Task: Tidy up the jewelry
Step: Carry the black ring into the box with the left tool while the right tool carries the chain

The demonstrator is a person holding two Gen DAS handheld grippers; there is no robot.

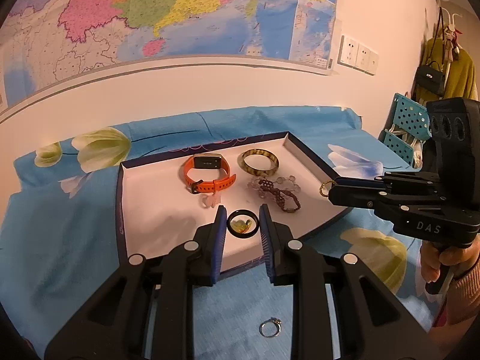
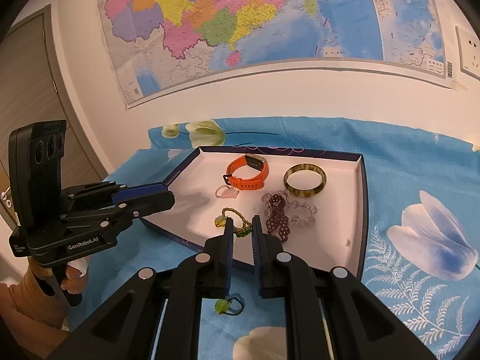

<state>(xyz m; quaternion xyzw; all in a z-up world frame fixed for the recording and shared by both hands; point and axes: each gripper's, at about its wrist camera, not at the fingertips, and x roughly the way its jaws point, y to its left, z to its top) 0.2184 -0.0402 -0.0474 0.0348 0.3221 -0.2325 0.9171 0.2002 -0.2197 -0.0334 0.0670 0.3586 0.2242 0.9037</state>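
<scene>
A shallow white tray (image 1: 150, 210) with a dark blue rim lies on the blue flowered cloth. In it are an orange watch (image 1: 207, 174), a mottled bangle (image 1: 259, 162) and dark and clear bead bracelets (image 1: 276, 190). My left gripper (image 1: 242, 214) is open, its fingers on either side of a black ring (image 1: 242, 226) over the tray's near part. My right gripper (image 2: 242, 228) is shut on a green and gold beaded bracelet (image 2: 237, 220) and holds it over the tray (image 2: 357, 210). In the left wrist view it (image 1: 327, 189) comes in from the right.
A silver ring (image 1: 270, 327) lies on the cloth before the tray. A green bead ring (image 2: 229, 304) lies on the cloth under my right gripper. A small pink ring (image 2: 226, 192) lies in the tray. A map hangs on the wall behind. Blue baskets (image 1: 408, 123) stand at right.
</scene>
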